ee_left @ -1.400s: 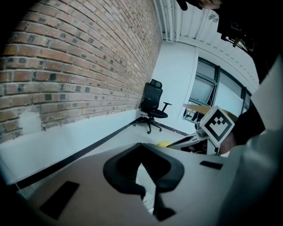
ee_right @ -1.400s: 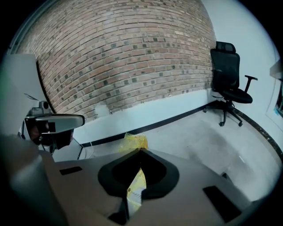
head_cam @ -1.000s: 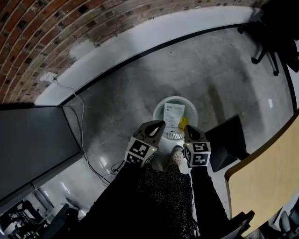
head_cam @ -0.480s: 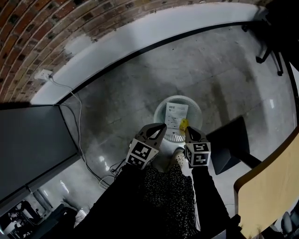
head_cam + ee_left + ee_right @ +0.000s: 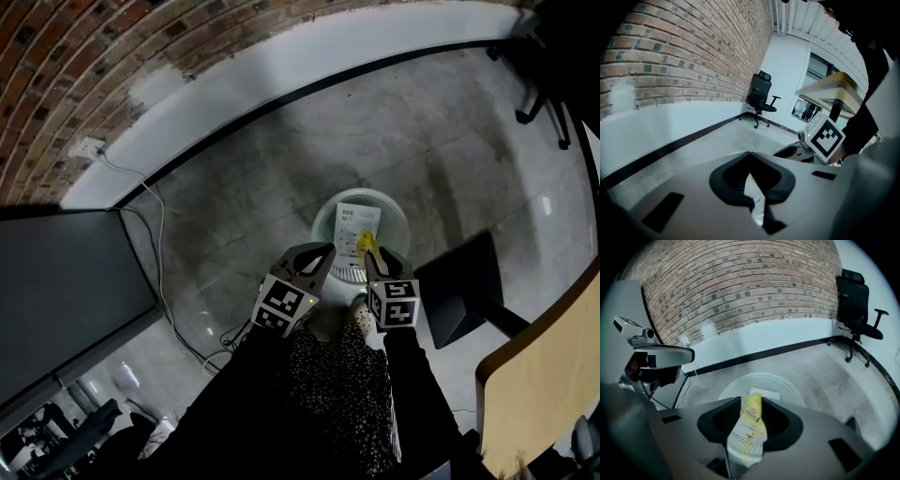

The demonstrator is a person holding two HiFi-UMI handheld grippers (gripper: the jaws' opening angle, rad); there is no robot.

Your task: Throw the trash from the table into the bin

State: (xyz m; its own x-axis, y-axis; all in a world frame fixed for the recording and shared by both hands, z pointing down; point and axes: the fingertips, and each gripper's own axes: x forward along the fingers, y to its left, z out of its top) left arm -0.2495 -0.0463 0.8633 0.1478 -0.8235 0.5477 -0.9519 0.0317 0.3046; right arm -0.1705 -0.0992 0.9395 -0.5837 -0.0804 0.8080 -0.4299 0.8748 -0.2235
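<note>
We see the right gripper (image 5: pixel 376 259), its jaws just now opening a crack, with a crumpled yellow-and-white printed wrapper (image 5: pixel 749 427) upright between them, over the white mesh bin (image 5: pixel 787 383) below its tips.

Reads as an office: a black swivel chair (image 5: pixel 761 96) at the centre of the left gripper view, a wood-topped desk (image 5: pixel 548 375) at the lower right of the head view and a dark desk (image 5: pixel 66 281) at its left. Bare brick wall (image 5: pixel 94 47) across the top there, with a socket (image 5: pixel 91 148) and cable (image 5: pixel 155 225), a grey polished floor (image 5: pixel 281 187) and a white mesh bin (image 5: pixel 396 216) at the centre.
</note>
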